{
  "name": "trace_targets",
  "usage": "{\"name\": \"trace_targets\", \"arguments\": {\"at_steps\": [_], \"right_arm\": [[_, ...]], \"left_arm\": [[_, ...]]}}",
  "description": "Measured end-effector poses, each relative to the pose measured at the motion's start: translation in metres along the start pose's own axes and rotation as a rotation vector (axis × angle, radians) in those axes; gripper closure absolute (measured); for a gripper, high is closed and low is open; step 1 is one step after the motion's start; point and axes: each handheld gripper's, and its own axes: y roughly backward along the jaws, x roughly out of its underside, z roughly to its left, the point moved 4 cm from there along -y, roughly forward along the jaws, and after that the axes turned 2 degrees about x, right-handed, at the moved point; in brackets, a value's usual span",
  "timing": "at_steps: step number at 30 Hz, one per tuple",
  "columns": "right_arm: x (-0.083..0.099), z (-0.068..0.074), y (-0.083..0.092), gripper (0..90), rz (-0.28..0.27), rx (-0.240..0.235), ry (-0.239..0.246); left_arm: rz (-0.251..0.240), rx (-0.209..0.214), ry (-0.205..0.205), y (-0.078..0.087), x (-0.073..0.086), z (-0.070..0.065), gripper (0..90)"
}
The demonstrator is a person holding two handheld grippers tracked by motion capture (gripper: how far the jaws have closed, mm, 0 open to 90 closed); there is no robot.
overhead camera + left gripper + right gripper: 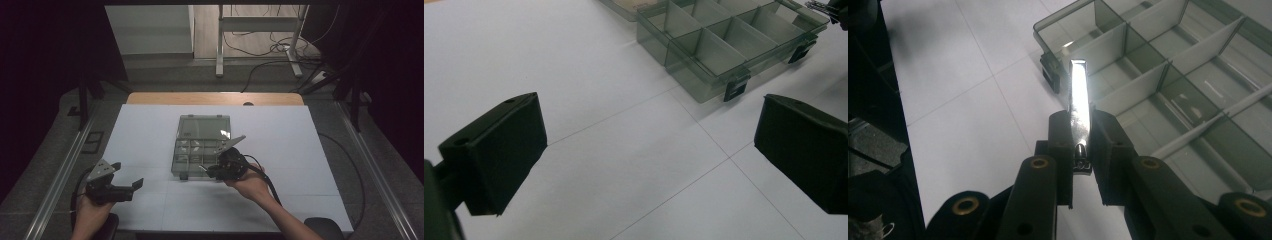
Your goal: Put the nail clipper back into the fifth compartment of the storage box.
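A big white sheet [150,135] covers the table, with thin lines crossing it. The smoky grey see-through plastic box [202,145], with its lid flipped back and many little walls inside, sits in the middle of the sheet. Left of the box, near the sheet's front edge, the left gripper [127,187] rests in a hand with its jaws spread wide and nothing between them. At the box's front right corner, the right gripper [1081,150] squeezes a thin shiny metal clip [1079,107] that sticks out over the box's front corner. Behind the box lie a strip of brown wood [215,98], then grey floor [165,75] with white table legs [219,45] and loose black cables [280,47]. Both sides of the room are dark.
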Motion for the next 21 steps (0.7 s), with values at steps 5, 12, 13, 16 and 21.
{"name": "trace_targets", "arguments": {"at_steps": [5, 12, 13, 16, 21], "right_arm": [[-0.005, -0.001, -0.004, 78.9, -0.006, -0.003, -0.002], [-0.015, -0.003, -0.013, 78.9, -0.015, -0.005, 0.005], [-0.015, -0.003, -0.013, 78.9, -0.015, -0.005, 0.005], [-0.018, -0.003, -0.017, 78.9, -0.016, -0.005, 0.004], [-0.022, -0.006, -0.025, 78.9, -0.025, -0.01, -0.007]], "left_arm": [[0.0, 0.001, 0.002, 0.0, 0.0, 0.0, 1.0], [-0.002, 0.002, 0.003, 0.0, 0.0, 0.001, 1.0], [-0.003, 0.002, 0.004, 0.0, 0.0, 0.001, 1.0], [-0.003, 0.004, 0.004, 0.0, 0.0, 0.001, 1.0], [-0.003, 0.004, 0.005, 0.0, 0.0, 0.001, 1.0]]}}
